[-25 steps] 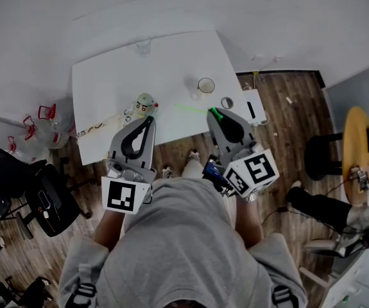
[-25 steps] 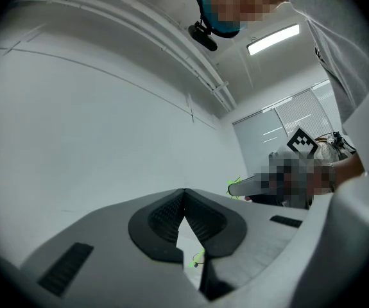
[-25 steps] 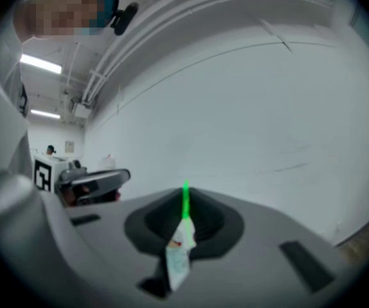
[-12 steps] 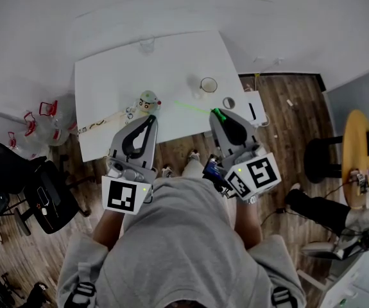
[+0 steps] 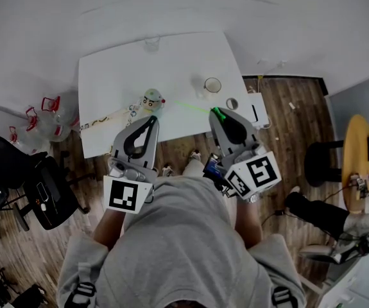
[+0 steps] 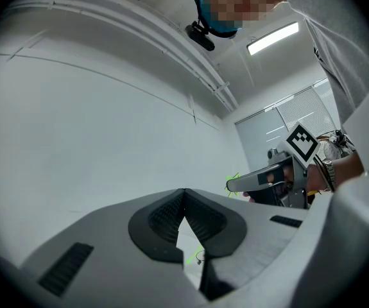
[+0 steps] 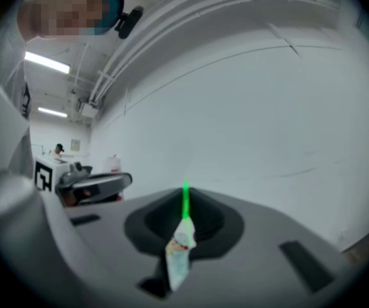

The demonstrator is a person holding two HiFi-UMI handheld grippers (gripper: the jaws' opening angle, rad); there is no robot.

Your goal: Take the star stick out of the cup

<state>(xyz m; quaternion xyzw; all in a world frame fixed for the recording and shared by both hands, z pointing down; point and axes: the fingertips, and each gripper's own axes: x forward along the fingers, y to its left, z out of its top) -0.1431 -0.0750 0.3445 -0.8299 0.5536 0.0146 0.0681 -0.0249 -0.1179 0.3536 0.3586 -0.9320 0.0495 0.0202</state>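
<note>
A thin green star stick [image 5: 194, 108] lies level over the white table [image 5: 120, 76], out of the white cup [image 5: 212, 85] that stands on the table beyond it. My right gripper [image 5: 216, 112] is shut on the stick's right end. In the right gripper view the stick [image 7: 185, 201] pokes out past that gripper's [image 7: 185, 194] closed tips. My left gripper [image 5: 148, 120] hovers at the table's near edge, shut with nothing in it. Its tips [image 6: 184, 191] meet in the left gripper view, where the right gripper [image 6: 230, 185] shows at right with green spikes at its tip.
A small doll-like figure [image 5: 151, 98] stands on the table just ahead of the left gripper. A small round thing [image 5: 231, 103] sits near the right edge, a clear glass [image 5: 152, 43] at the far edge. A black chair [image 5: 40, 194] stands left, a round wooden table [image 5: 357, 146] right.
The head view has shifted a little, so the table sits slightly further right in the picture. Both grippers hold their places and the stick stays in the right one.
</note>
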